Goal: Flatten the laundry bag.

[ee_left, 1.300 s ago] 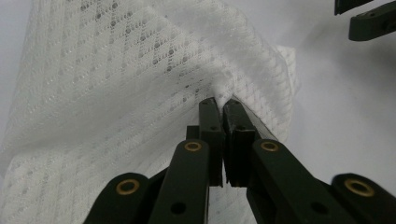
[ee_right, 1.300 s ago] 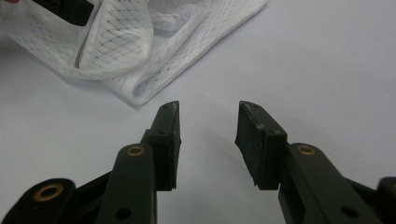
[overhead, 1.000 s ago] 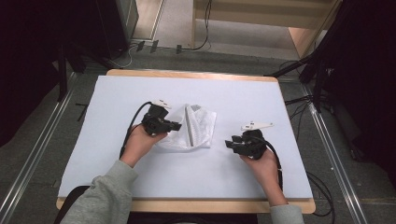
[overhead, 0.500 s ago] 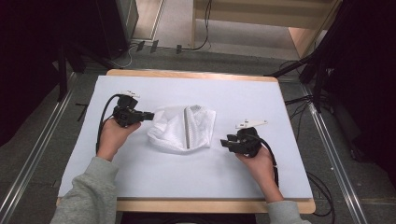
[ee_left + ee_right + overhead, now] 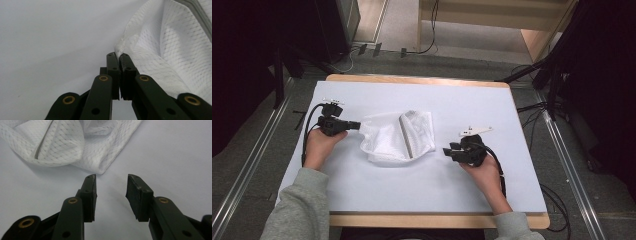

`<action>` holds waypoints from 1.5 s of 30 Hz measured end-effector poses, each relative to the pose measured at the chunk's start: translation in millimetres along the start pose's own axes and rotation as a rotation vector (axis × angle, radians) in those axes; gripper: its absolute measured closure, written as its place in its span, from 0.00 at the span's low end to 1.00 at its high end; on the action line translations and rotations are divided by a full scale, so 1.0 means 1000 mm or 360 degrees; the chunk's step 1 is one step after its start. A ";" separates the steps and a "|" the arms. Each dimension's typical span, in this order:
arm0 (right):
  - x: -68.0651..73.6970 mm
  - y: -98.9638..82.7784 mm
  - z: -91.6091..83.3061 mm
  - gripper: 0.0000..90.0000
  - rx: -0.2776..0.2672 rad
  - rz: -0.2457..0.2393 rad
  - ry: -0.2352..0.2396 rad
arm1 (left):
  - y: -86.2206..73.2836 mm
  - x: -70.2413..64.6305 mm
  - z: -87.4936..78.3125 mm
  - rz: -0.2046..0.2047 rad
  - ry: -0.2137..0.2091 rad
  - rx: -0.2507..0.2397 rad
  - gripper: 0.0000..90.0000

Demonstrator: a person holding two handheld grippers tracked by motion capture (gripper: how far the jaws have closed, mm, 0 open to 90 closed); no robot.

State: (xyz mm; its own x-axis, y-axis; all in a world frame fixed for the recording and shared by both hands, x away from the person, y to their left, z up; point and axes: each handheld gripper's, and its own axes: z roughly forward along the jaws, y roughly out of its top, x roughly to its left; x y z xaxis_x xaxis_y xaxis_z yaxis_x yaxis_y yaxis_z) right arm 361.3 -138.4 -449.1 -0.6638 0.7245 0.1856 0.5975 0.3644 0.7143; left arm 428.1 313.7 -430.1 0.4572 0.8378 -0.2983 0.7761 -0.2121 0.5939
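A white mesh bag [image 5: 397, 136] with a grey zip strip lies crumpled at the middle of the table. My left gripper [image 5: 356, 125] is at the bag's left edge, shut on a corner of the mesh [image 5: 119, 51], and the fabric stretches away from the pinched jaws to the right. My right gripper [image 5: 447, 151] rests on the table to the right of the bag, open with nothing between its fingers. In the right gripper view my right gripper [image 5: 111, 183] points at the bag's nearest corner [image 5: 100, 170], a short way off it.
The pale blue table top [image 5: 472, 190] has a wooden rim [image 5: 437, 220]. Cables [image 5: 532, 107] trail off the right side and over the floor behind. A wooden shelf unit [image 5: 542, 35] stands at the back right, dark equipment at the back left.
My left gripper has moved left with the bag's corner, pulling the crumpled bag wider and flatter. The right gripper has stayed nearly where it was.
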 end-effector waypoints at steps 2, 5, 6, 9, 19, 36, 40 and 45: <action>0.002 0.003 0.002 0.69 -0.0006 -0.0007 0.0005 | -0.001 0.002 0.000 -0.0014 -0.0007 0.0004 0.98; 0.006 0.010 0.005 0.70 -0.0010 -0.0030 0.0016 | -0.005 0.005 -0.002 -0.0027 -0.0020 -0.0015 0.86; 0.006 0.010 0.005 0.70 -0.0010 -0.0030 0.0016 | -0.005 0.004 -0.004 -0.0019 -0.0016 -0.0025 0.86; 0.008 0.017 0.006 0.71 -0.0025 -0.0038 0.0024 | -0.008 0.000 -0.009 0.0004 0.0013 -0.0029 0.75; 0.015 0.048 0.017 0.71 -0.0044 -0.0061 0.0078 | -0.018 -0.012 -0.033 0.0030 -0.0005 -0.0054 0.59; 0.037 0.087 0.064 0.68 -0.0002 -0.0147 0.0159 | -0.035 -0.022 -0.052 0.0025 0.0014 -0.0073 0.55; 0.036 0.089 0.074 0.94 0.0024 -0.0112 0.0245 | -0.037 -0.024 -0.055 0.0027 0.0016 -0.0078 0.55; 0.041 0.090 0.068 1.00 0.0040 -0.0131 0.0292 | -0.037 -0.028 -0.057 0.0037 0.0015 -0.0102 0.55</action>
State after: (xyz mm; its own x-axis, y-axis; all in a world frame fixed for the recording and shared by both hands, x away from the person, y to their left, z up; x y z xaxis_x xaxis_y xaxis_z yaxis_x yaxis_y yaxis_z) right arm 418.1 -36.1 -422.8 -0.7804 0.5738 0.2486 0.5473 0.4344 0.7154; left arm 362.3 327.1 -401.0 0.4703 0.8378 -0.2771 0.7359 -0.1991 0.6471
